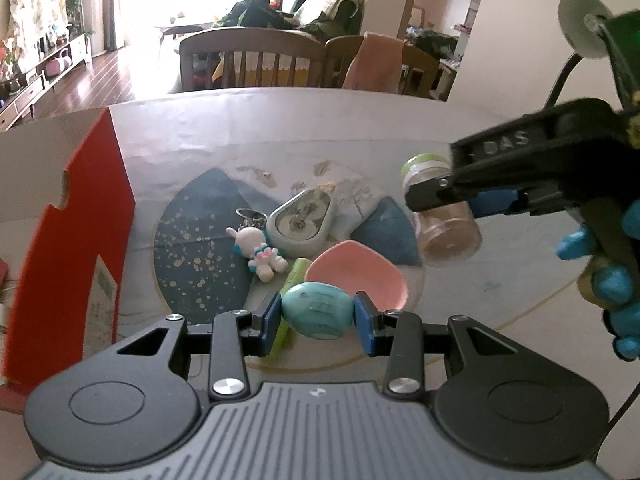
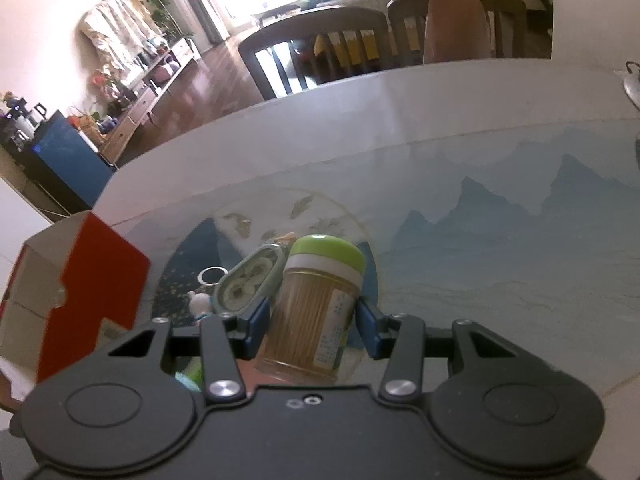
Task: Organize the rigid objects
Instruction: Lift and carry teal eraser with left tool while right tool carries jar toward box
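- Left gripper (image 1: pixel 317 316): jaws narrowed onto a teal egg (image 1: pixel 317 311), both blue pads touching its sides. Egg sits just above the table (image 1: pixel 400 128), over the near edge of the object cluster.
- Right gripper (image 2: pixel 310 322): holding a toothpick jar (image 2: pixel 316 308) with a green lid (image 2: pixel 326 254); jar is tilted, lid pointing away from the camera. Left pad touches the jar; the right pad is close to it, but contact there cannot be told.
- In the left view the jar (image 1: pixel 442 212) hangs in the air to the right of the cluster, clear of the table, held by the right gripper (image 1: pixel 448 196); a blue-gloved hand (image 1: pixel 608 268) grips the handle.
- On the table, behind the egg: pink dish (image 1: pixel 360 276), green tube (image 1: pixel 290 300) partly hidden under the egg, white figurine (image 1: pixel 260 254) on a keyring (image 1: pixel 250 216), and a grey teardrop clock (image 1: pixel 302 220).
- Clock touches the figurine's right side; dish lies just right of the tube.
- Red box (image 1: pixel 84 240) stands open at the left table edge, apart from the cluster.
- Chairs (image 1: pixel 252 58) behind the far table edge.
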A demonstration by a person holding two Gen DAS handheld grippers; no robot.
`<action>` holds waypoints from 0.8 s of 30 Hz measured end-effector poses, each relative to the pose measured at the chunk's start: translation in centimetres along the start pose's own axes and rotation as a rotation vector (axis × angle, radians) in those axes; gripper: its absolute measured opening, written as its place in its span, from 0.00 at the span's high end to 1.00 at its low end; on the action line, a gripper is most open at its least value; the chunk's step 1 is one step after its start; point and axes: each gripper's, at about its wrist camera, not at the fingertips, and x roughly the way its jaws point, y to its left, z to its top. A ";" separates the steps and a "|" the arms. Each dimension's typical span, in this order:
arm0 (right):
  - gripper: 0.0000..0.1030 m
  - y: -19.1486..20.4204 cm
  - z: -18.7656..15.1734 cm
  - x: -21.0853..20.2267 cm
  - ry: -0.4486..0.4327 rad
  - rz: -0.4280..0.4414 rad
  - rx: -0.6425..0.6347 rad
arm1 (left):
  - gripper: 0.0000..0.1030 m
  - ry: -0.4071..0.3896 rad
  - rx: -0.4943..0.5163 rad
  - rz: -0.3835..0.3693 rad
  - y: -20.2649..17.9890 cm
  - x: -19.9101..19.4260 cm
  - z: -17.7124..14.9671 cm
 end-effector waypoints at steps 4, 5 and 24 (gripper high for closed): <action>0.55 0.7 -0.4 -2.7 -0.015 0.023 -0.025 | 0.62 -0.010 -0.024 -0.012 0.2 -1.6 0.3; 0.55 1.0 -0.5 -3.3 -0.020 0.029 -0.036 | 0.62 -0.014 -0.030 -0.014 0.3 -2.1 0.5; 0.55 8.1 -1.6 -9.4 -0.051 0.158 -0.128 | 0.62 -0.064 -0.092 -0.019 3.8 -10.7 2.4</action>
